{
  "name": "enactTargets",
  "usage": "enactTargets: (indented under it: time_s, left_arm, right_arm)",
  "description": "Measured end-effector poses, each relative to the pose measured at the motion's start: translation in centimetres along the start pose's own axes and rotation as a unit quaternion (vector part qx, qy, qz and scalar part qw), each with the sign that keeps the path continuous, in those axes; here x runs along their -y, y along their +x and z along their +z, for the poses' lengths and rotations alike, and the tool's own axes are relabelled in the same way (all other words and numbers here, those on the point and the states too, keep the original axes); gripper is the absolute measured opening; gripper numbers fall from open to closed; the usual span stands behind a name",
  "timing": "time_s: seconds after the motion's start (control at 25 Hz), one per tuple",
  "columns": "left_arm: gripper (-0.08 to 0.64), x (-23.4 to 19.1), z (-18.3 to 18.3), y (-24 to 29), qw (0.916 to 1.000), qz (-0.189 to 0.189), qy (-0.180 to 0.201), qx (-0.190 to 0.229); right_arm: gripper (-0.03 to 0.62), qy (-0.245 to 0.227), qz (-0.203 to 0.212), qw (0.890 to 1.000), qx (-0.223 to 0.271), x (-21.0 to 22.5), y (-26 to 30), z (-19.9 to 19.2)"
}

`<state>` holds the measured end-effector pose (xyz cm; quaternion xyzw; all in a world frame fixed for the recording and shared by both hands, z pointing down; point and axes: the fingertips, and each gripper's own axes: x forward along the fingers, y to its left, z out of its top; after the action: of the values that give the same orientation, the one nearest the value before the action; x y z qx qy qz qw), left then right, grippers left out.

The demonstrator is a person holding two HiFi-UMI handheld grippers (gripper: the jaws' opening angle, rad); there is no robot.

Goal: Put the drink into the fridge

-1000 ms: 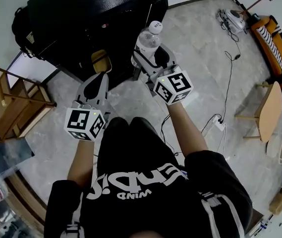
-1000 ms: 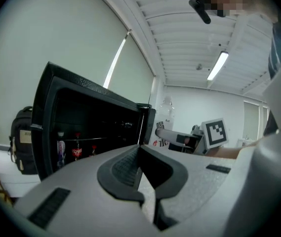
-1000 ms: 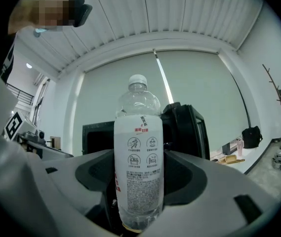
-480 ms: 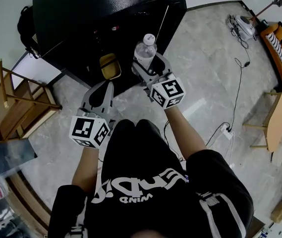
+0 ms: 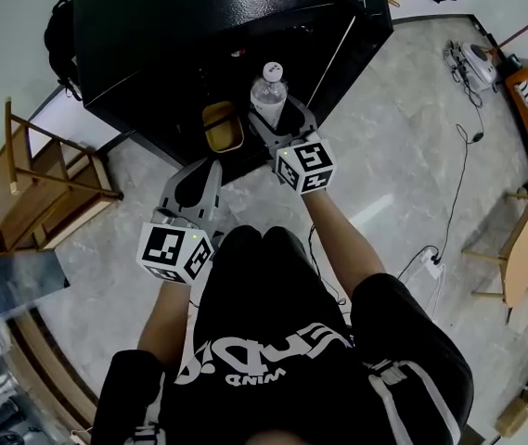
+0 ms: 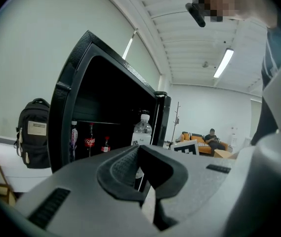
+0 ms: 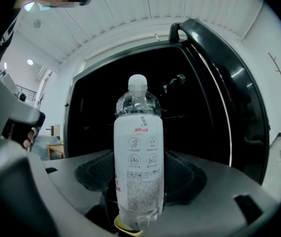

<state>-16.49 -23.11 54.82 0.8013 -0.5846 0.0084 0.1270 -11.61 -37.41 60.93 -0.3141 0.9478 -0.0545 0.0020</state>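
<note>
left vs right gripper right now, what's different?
The right gripper is shut on the water bottle, held upright; the left gripper is shut and empty. The right gripper is up at the open fridge; the left gripper hangs back, nearer the person's body. Both face the fridge.

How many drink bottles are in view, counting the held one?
4. One water bottle in the right gripper; three inside the fridge: purple-labelled bottle, red-labelled bottle, smaller red bottle. Others may be hidden.

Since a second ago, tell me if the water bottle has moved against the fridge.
Yes. The water bottle, held in the right gripper, has gone forward, nearer the open fridge.
</note>
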Motion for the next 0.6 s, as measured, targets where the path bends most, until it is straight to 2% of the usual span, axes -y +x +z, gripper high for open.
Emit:
enactTargets:
  time_s: [0.28, 0.6]
  left_arm:
    - [0.006, -1.1, -1.8, 0.8, 0.9999, 0.013, -0.011, -0.001]
    - [0.006, -3.0, -4.4, 0.4, 0.999, 0.031, -0.024, -0.021]
  right_arm:
    - [0.305, -0.007, 0.01, 1.0, -0.017, 0.9, 3.5, -3.7]
    - [0.305, -0.017, 0.018, 0.999, -0.028, 1.3, 8.1, -7.0]
